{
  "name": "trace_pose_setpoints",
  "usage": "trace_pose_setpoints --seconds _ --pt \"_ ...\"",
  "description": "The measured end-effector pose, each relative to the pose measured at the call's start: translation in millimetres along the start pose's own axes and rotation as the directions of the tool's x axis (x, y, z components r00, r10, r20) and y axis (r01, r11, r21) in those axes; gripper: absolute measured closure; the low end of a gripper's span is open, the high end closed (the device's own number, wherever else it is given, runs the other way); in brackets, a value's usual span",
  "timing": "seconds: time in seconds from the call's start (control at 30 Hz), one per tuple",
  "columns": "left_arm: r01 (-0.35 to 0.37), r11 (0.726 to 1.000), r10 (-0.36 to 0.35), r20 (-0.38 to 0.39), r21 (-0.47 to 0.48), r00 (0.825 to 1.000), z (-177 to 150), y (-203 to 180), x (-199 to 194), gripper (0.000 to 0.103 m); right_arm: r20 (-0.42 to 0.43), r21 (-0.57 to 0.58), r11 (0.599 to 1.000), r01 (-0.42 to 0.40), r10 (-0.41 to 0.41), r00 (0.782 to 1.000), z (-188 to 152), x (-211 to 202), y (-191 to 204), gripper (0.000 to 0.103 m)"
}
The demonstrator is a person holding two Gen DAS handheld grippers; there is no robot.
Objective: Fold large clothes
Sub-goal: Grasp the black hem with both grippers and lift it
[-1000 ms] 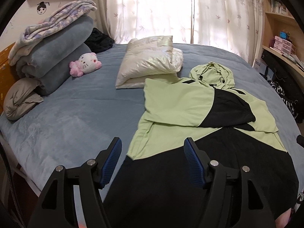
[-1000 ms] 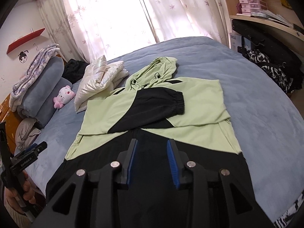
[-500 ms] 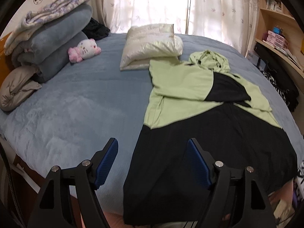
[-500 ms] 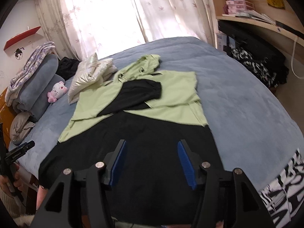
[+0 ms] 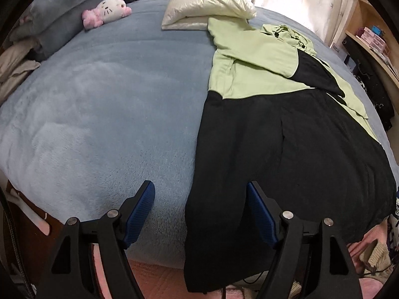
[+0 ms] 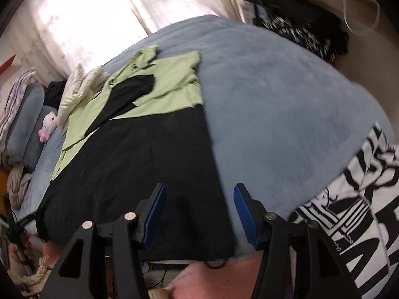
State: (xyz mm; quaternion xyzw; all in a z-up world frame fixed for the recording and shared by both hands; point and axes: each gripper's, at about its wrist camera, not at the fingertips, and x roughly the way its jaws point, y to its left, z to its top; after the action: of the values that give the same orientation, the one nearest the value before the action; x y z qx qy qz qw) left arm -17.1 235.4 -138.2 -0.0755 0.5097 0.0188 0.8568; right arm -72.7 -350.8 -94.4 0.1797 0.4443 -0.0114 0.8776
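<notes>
Pale green and black on the large hooded garment (image 5: 261, 114); dusty blue on the plush bed cover (image 5: 104, 104); pink and white on the soft cat toy (image 5: 107, 11); bold black-and-white print on the draped cloth (image 6: 361, 186); cream sheen on the satin pillow (image 5: 207, 2).

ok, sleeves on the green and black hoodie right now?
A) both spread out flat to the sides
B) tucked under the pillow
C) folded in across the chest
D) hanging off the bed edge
C: the hoodie lies flat on the bed with its black-cuffed sleeve crossed over the green chest.
</notes>
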Motion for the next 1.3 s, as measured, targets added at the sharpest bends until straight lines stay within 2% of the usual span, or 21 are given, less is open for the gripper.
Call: trace_pose_setpoints --seconds 0.23,0.43,0.63,0.73,0.77,0.8,0.83,0.87,0.9,0.97,1.1,1.3 --pt "0.041 0.999 -0.040 -0.005 0.011 0.999 -1 0 10 0.017 -0.027 0.026 0.999 -0.028 0.029 0.999 -7 15 -9 0.046" --pt "0.099 0.995 -0.099 -0.001 -0.003 0.995 -2 4 17 0.008 -0.042 0.014 0.992 -0.124 0.124 0.991 -11 22 -4 0.045" --pt "0.125 0.992 -0.125 0.017 0.015 0.992 -3 5 23 0.007 -0.075 -0.033 0.975 -0.219 0.216 0.973 -16 27 16 0.045" --pt "0.124 0.992 -0.124 0.030 0.014 0.992 -4 3 23 0.009 -0.076 -0.047 0.972 -0.229 0.225 0.971 -18 33 26 0.047" --pt "0.119 0.993 -0.119 0.038 0.012 0.992 -4 1 21 0.016 -0.076 -0.046 0.971 -0.235 0.231 0.970 -18 35 28 0.049" --pt "0.117 0.993 -0.118 0.042 0.010 0.992 -4 0 19 0.028 -0.074 -0.046 0.970 -0.237 0.233 0.970 -18 36 29 0.052" --pt "0.116 0.993 -0.116 0.047 0.017 0.992 -4 -4 16 0.035 -0.071 -0.048 0.971 -0.233 0.229 0.971 -18 37 31 0.062" --pt "0.118 0.993 -0.119 0.047 0.023 0.992 -3 -7 15 0.054 -0.074 -0.050 0.974 -0.220 0.216 0.974 -18 39 33 0.075" --pt "0.124 0.992 -0.125 0.042 0.030 0.991 -2 -12 13 0.072 -0.073 -0.048 0.976 -0.212 0.208 0.975 -18 40 33 0.083" --pt "0.130 0.991 -0.131 0.022 0.036 0.991 0 -20 13 0.090 -0.067 -0.016 0.974 -0.226 0.224 0.972 -17 40 30 0.089" --pt "0.049 0.998 -0.051 0.035 0.040 0.998 0 -40 5 0.100 -0.020 0.010 0.969 -0.246 0.246 0.969 -15 28 29 0.095" --pt "0.109 0.993 -0.105 0.091 -0.047 0.990 -2 -36 -32 0.101 0.077 0.003 0.963 -0.269 0.268 0.960 -6 -14 29 0.097"
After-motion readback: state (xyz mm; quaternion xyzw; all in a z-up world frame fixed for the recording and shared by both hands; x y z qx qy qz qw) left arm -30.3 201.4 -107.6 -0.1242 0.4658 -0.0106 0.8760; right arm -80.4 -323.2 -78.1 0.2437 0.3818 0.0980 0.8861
